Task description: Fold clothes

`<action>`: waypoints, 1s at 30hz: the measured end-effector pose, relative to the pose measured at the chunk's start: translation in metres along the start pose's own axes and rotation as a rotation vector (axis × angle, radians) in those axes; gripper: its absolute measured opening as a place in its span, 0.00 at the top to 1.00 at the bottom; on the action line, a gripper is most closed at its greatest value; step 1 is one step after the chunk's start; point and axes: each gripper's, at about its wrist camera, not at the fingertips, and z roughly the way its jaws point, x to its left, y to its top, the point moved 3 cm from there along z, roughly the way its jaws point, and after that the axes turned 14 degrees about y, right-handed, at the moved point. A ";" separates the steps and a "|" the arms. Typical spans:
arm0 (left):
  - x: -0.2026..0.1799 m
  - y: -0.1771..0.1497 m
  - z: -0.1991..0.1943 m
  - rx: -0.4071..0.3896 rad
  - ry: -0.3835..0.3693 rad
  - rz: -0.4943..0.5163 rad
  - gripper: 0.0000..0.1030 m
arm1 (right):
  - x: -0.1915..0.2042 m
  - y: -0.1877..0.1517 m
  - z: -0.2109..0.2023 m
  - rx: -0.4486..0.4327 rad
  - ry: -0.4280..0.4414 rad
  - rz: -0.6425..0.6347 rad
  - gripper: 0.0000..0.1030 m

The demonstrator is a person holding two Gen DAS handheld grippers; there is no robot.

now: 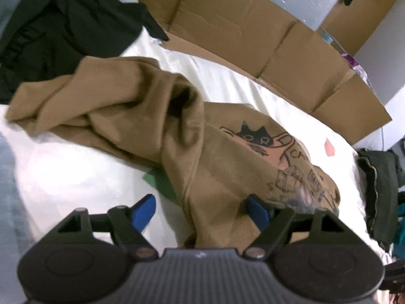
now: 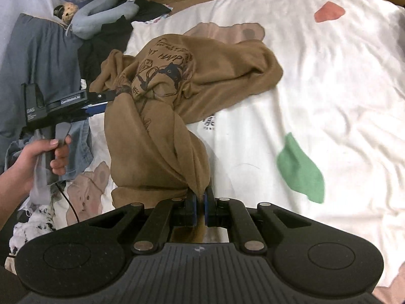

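Observation:
A brown T-shirt with a black cat print point(image 1: 157, 116) lies crumpled on the white bedsheet point(image 1: 63, 167). My left gripper point(image 1: 202, 210) is open, its blue pads wide apart, with a fold of the shirt hanging between them. In the right wrist view the shirt point(image 2: 157, 106) is lifted in a bunch. My right gripper point(image 2: 200, 202) is shut on a pinch of the shirt's fabric. The left gripper point(image 2: 106, 98) shows there from the side at the shirt's left edge, held by a hand point(image 2: 38, 157).
A dark garment pile point(image 1: 58, 25) lies at the back left and flattened cardboard boxes point(image 1: 253, 30) line the far edge of the bed. More dark clothes point(image 1: 379, 185) sit at the right. Blue jeans point(image 2: 43, 63) and a grey plush toy point(image 2: 101, 15) lie left of the shirt.

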 end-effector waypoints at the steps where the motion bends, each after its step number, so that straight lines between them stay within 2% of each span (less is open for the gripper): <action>1: -0.002 0.000 0.003 0.002 -0.008 0.000 0.26 | 0.000 0.001 -0.002 0.001 -0.003 -0.002 0.97; 2: -0.002 0.001 0.006 -0.001 -0.017 0.008 0.31 | 0.000 0.001 -0.004 0.001 -0.005 -0.004 0.97; 4: -0.002 0.002 0.008 -0.003 -0.018 0.023 0.54 | 0.000 0.000 -0.006 0.001 -0.007 -0.006 0.97; 5: -0.001 0.003 0.009 -0.004 -0.018 0.031 0.79 | -0.001 -0.001 -0.008 0.005 -0.009 -0.007 0.97; 6: -0.001 0.003 0.010 0.011 -0.016 0.035 0.93 | -0.001 -0.002 -0.009 0.009 -0.012 -0.009 0.97; 16: 0.014 -0.023 -0.055 0.071 -0.032 0.120 0.94 | 0.005 -0.013 -0.033 0.094 -0.035 -0.076 0.97; 23: 0.023 -0.071 -0.098 0.157 -0.022 0.155 0.94 | 0.016 -0.030 -0.040 0.188 -0.012 -0.109 0.97; 30: 0.037 -0.107 -0.130 0.233 -0.017 0.163 0.94 | 0.028 -0.065 -0.047 0.300 0.036 -0.107 0.97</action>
